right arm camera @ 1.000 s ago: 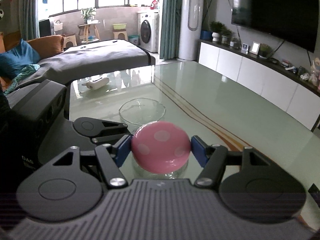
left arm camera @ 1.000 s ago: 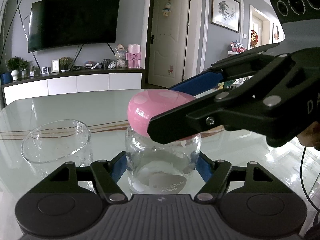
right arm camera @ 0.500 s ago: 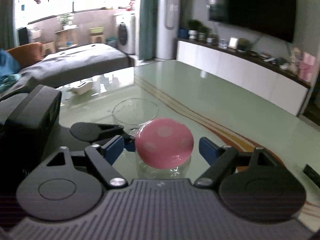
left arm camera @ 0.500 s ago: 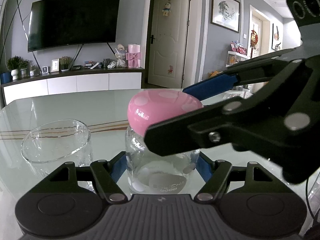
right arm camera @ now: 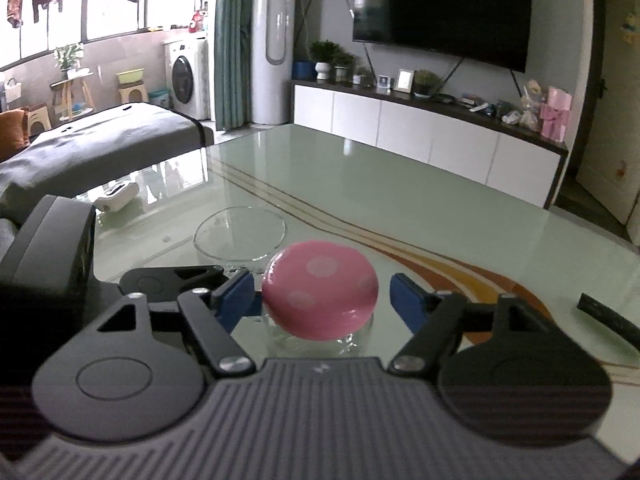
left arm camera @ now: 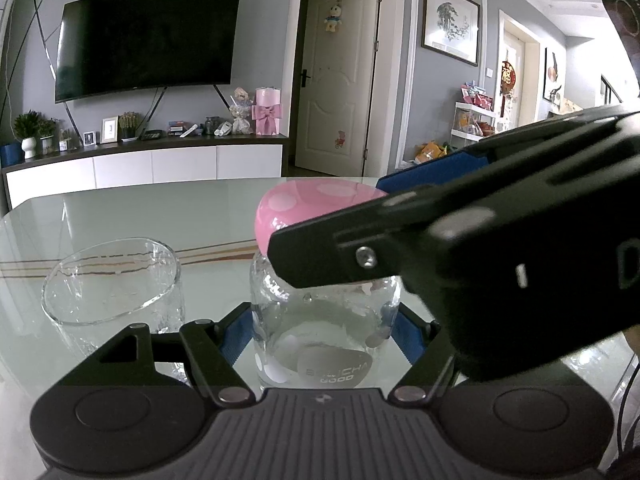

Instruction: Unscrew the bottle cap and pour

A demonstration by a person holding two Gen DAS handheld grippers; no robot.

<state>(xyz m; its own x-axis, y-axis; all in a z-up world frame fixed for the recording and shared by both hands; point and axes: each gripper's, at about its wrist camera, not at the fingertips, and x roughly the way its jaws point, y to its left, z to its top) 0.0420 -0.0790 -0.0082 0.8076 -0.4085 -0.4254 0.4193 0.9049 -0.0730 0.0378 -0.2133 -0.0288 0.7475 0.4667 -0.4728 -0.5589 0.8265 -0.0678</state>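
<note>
Left-wrist and right-wrist views. A clear glass bottle (left arm camera: 324, 332) with pale dots stands upright on the glossy glass-topped table (right arm camera: 400, 200), its rounded pink cap with pale dots (right arm camera: 320, 290) seated on the neck. The left gripper (left arm camera: 322, 334) clasps the bottle body, blue pads (left arm camera: 236, 336) against the glass at 9 and 3 o'clock. The right gripper (right arm camera: 322, 296) brackets the cap with its jaws spread; a gap shows at the 3 o'clock pad (right arm camera: 408, 300), while contact at 9 o'clock cannot be told, so it holds nothing firmly. A wide clear glass cup (left arm camera: 114, 284) sits just beside the bottle, at 9 o'clock in the left-wrist view.

Risks, as judged:
- the domed, smooth cap may slip between the pads on closing;
- twisting may spin the bottle in the left grasp;
- a sideways jolt may knock the cup.
</note>
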